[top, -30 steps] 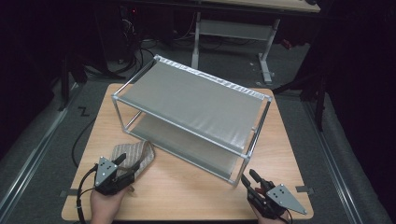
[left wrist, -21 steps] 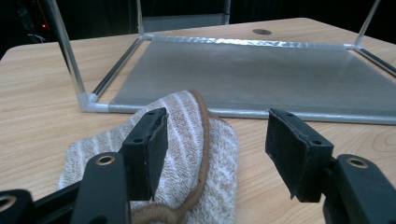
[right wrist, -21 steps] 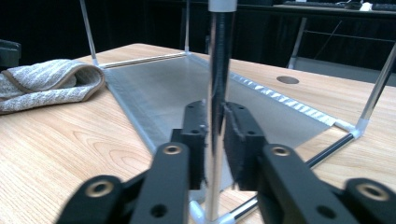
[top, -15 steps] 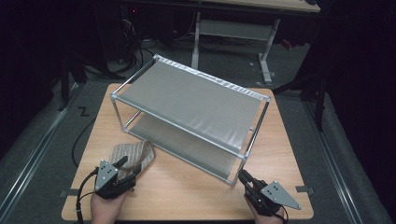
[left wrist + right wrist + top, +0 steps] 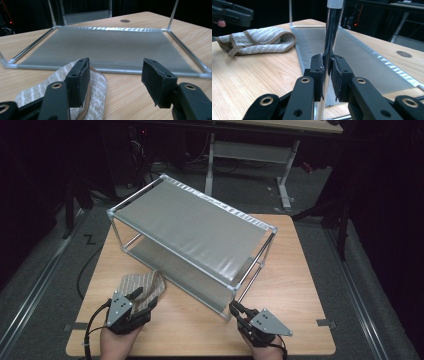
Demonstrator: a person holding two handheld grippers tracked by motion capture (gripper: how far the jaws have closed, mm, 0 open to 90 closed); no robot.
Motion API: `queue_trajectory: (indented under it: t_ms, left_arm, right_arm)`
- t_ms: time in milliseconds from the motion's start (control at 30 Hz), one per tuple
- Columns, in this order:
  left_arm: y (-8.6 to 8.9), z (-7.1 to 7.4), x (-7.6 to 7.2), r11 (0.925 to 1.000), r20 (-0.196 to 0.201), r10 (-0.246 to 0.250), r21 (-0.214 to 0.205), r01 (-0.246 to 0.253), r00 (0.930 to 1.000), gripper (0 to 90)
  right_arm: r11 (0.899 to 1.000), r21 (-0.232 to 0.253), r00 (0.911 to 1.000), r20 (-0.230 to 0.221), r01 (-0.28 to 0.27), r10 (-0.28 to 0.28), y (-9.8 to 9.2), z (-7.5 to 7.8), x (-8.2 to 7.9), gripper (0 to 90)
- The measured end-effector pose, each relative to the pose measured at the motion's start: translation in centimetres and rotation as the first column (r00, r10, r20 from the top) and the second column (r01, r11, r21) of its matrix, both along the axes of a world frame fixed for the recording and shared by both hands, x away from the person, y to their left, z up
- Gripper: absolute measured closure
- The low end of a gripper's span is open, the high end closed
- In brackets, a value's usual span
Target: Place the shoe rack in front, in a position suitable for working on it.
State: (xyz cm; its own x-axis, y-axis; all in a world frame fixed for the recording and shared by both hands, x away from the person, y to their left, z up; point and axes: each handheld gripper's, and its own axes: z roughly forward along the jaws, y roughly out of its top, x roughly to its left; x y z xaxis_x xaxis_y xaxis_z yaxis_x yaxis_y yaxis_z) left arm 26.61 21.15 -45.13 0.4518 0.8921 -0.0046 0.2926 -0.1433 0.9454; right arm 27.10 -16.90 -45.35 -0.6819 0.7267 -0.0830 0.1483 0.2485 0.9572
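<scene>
A two-tier metal rack (image 5: 190,227) with grey shelves stands slantwise on the wooden table (image 5: 295,270). My right gripper (image 5: 235,310) is at the rack's near right corner. In the right gripper view its jaws (image 5: 327,72) have just closed, and the pads press on the shiny upright corner post (image 5: 333,30). A folded beige striped cloth (image 5: 142,285) lies in front of the rack on the left. My left gripper (image 5: 142,297) hovers over the cloth's near edge, open. In the left gripper view the cloth (image 5: 97,85) lies under the left jaw, with the lower shelf (image 5: 107,47) beyond.
Bare table surface runs along the front edge between the two hands and to the right of the rack. A small round hole (image 5: 125,21) sits in the tabletop behind the rack. Another desk frame (image 5: 250,150) stands on the dark floor behind the table.
My right gripper has moved left and forward to the rack's near corner post and shut on it. The left gripper and the cloth have stayed put.
</scene>
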Motion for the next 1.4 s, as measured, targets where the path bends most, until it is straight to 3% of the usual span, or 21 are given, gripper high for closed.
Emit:
queue_trajectory:
  t_ms: [167, 333, 500, 600, 733, 767, 933, 1167, 1400]
  left_arm:
    - [-0.5, 0.2, -0.1, 1.0, 0.013, -0.007, -0.002, 0.007, 0.9999, 40.2]
    - [-1.0, 0.2, -0.2, 0.9999, 0.027, -0.013, -0.002, 0.013, 0.9996, 40.1]
    - [-1.6, 0.2, -0.8, 0.9996, 0.055, -0.016, -0.024, 0.018, 0.9983, 40.1]
    - [-2.2, 0.1, -1.2, 0.9989, 0.072, -0.022, -0.04, 0.025, 0.9972, 40.1]
    - [-3.2, -0.1, -1.4, 0.9977, 0.076, -0.044, -0.047, 0.048, 0.9961, 40.0]
    - [-3.6, -0.2, -1.4, 0.9972, 0.074, -0.053, -0.049, 0.057, 0.9958, 40.0]
    - [-6.1, -0.2, -1.5, 0.9917, 0.071, -0.112, -0.055, 0.116, 0.9911, 39.2]
    - [-9.2, 0.2, -1.2, 0.9842, 0.094, -0.165, -0.048, 0.17, 0.9818, 39.3]
    - [-11.6, 0.2, -0.4, 0.9759, 0.111, -0.199, -0.069, 0.207, 0.9737, 42.0]
  right_arm:
    - [1.0, -0.001, 0.9995, -0.012, -0.029, 0.029, 2.5, 0.1, 0.8, 79.6]
    - [0.998, 0.04, 0.9986, -0.019, -0.049, 0.05, 5.2, -0.3, 1.3, 79.8]
    - [0.993, 0.056, 0.9943, -0.023, -0.102, 0.104, 8.2, -0.4, 1.7, 79.4]
    - [0.991, 0.053, 0.9919, -0.022, -0.124, 0.125, 8.7, -0.3, 1.5, 74.8]
    - [0.991, 0.05, 0.9923, -0.023, -0.12, 0.121, 7.5, -0.2, 0.8, 72.5]
    - [0.993, 0.05, 0.994, -0.024, -0.105, 0.106, 6.3, -0.2, 0.5, 71.5]
    - [0.999, 0.035, 0.9995, -0.009, 0.031, -0.031, 1.2, 0.2, 1.2, 70.5]
    - [0.984, 0.073, 0.9857, 0.029, 0.164, -0.166, -2.9, 1.1, 2.9, 69.8]
    - [0.972, 0.09, 0.9738, 0.05, 0.217, -0.222, -4.7, 2.1, 4.2, 69.3]
